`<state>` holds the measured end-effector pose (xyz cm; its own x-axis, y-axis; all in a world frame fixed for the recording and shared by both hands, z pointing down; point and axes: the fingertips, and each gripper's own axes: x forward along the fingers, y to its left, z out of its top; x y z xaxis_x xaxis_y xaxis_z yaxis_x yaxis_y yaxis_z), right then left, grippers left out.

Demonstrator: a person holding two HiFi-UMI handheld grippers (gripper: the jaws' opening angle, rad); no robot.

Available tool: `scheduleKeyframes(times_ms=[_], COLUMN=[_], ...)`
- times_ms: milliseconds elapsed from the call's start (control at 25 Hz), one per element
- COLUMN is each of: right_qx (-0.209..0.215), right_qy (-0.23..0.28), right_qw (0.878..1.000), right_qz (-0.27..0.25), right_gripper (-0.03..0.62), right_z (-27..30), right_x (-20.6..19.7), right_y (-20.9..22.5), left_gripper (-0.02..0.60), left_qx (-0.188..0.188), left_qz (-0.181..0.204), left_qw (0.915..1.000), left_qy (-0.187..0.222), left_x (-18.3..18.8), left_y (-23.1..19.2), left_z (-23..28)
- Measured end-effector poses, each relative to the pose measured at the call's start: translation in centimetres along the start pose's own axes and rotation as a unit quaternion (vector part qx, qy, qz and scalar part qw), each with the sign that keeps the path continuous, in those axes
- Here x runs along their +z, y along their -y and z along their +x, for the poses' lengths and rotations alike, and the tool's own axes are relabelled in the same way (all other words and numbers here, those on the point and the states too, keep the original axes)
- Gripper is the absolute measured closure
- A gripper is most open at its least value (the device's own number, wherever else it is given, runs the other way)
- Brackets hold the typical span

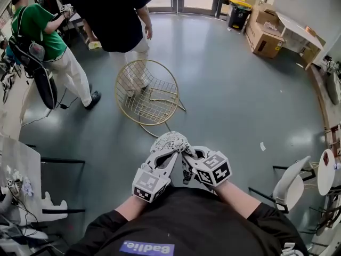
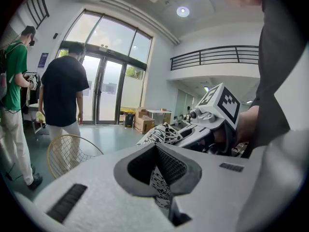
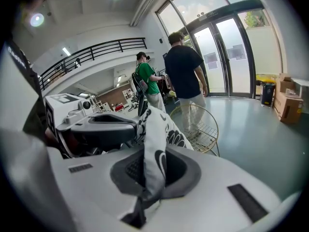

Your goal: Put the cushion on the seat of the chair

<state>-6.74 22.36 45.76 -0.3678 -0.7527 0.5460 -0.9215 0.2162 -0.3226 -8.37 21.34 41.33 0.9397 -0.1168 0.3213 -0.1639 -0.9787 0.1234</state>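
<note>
Two hand-held grippers, both clamped on one cushion. Left gripper [image 1: 161,154], at 6 o'clock in the head view: jaws pressed nearly together, with an edge of the black-and-white patterned cushion [image 1: 169,142] pinched between the pads. Right gripper [image 1: 187,156], just beside the left at its 3 o'clock: jaws likewise all but closed, a fold of the same cushion nipped between them and standing up out of the grip. The cushion is bunched between the two tools, carried above the grey floor [image 1: 229,100] close to the holder's body. One gold wire chair [image 1: 146,94] stands on the floor at 12 o'clock from the grippers, apart from the cushion, with its round mesh shell facing the camera. One person in a black shirt [image 1: 114,12] is just behind the chair at 12 o'clock, and one person in a green shirt [image 1: 45,31] is at 10 o'clock. Several cardboard boxes [image 1: 264,35] sit at 1 o'clock, and one white chair [image 1: 290,185] at 3 o'clock.
</note>
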Motion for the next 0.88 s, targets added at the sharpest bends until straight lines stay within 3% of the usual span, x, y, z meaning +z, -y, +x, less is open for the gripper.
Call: scheduleKeyframes(times_ms=[520,720,880], right_qx=[-0.003,0.002,0.015], right_qy=[-0.01,-0.011,-0.017], right_qw=[0.999,1.0,1.0], right_qz=[0.031,0.022,0.014], right_gripper=[0.56,0.56,0.56], right_z=[9.9,12.0,12.9], right_x=[8.5,11.7,12.6], right_y=[5.5,6.7,8.2], left_gripper=[0.566,0.566,0.566], left_qx=[-0.037,-0.028,-0.007], left_qz=[-0.007,-0.004,-0.015], left_qw=[0.9993,0.9996,0.9999], left_qy=[-0.006,0.005,0.004], left_x=[2.1,4.8,4.9], left_y=[-14.1,-18.1,-19.6], left_z=[4.7,5.6,6.3])
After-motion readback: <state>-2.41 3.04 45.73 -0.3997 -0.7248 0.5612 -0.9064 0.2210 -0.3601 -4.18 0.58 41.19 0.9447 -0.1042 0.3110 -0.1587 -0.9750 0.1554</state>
